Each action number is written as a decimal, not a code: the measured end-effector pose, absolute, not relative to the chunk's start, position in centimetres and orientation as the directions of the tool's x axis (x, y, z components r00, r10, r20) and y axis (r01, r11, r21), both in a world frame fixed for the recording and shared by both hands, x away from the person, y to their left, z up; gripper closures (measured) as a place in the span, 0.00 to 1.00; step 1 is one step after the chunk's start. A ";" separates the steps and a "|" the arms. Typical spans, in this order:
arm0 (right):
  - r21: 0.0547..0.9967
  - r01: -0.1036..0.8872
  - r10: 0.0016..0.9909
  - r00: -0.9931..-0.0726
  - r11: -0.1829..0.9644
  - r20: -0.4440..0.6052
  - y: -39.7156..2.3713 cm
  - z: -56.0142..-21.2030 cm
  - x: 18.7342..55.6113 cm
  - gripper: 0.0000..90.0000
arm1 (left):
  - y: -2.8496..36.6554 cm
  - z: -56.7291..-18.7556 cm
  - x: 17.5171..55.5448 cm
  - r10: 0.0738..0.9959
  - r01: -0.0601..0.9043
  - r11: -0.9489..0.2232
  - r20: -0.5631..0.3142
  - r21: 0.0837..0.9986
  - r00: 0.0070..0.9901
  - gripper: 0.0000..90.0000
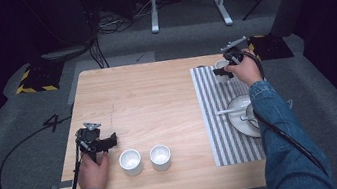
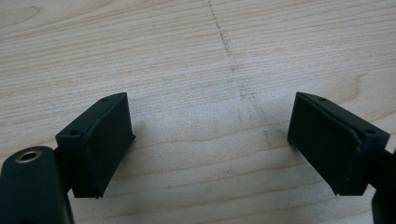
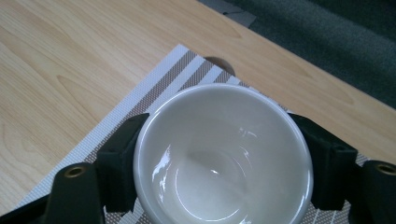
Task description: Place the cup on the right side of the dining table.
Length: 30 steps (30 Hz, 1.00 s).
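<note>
From above, the right tool [image 1: 224,69] reaches to the far corner of the grey-and-white striped placemat [image 1: 213,118], around a small white ceramic bowl [image 1: 221,64]; the left tool [image 1: 104,143] waits low over the pale wooden worktop [image 1: 151,97], likely parked clear. Count two white cups [image 1: 130,161] side by side, and a white plate [image 1: 241,119] with a white spoon [image 1: 232,109]. Left gripper view: jaws spread wide, nothing between, bare wood below. Right gripper view: both jaws hug the bowl's [image 3: 223,154] rim on opposite sides, apparently gripping it to lift.
</note>
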State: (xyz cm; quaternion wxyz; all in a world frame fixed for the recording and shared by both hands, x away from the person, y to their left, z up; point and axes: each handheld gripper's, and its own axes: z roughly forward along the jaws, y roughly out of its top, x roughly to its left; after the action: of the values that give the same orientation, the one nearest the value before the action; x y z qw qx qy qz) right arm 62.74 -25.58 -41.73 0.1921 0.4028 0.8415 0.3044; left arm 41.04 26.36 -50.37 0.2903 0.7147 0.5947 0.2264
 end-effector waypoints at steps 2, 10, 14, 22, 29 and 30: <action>0.661 0.570 0.798 -0.597 0.488 -0.075 -25.8 -42.5 62.8 0.30 | 26.4 -50.4 41.0 0.982 0.719 -0.124 -0.022 0.684 0.190 0.16; 0.657 0.597 0.805 -0.593 0.461 -0.026 -26.0 -44.7 62.8 0.30 | 26.4 -50.4 41.0 0.982 0.719 -0.124 -0.022 0.684 0.190 0.16; 0.665 0.600 0.808 -0.589 0.445 -0.010 -26.0 -45.2 62.9 0.30 | 26.4 -50.4 41.0 0.982 0.719 -0.125 -0.021 0.684 0.190 0.16; 0.656 0.590 0.790 -0.612 0.471 -0.017 -26.1 -45.3 62.7 0.30 | 26.4 -50.4 41.0 0.981 0.719 -0.125 -0.021 0.684 0.190 0.16; 0.644 0.594 0.790 -0.613 0.481 -0.025 -26.0 -45.2 62.6 0.30 | 26.4 -50.4 41.0 0.982 0.719 -0.124 -0.021 0.684 0.190 0.16; 0.640 0.597 0.790 -0.613 0.484 -0.025 -26.0 -45.1 62.6 0.30 | 26.4 -50.4 41.0 0.982 0.719 -0.124 -0.021 0.684 0.190 0.16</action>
State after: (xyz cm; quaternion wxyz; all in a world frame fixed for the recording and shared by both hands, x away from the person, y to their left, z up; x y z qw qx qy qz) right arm 62.64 -26.01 -45.14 0.1602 0.4096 0.8462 0.3007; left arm 41.04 26.35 -50.37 0.2901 0.7148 0.5947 0.2266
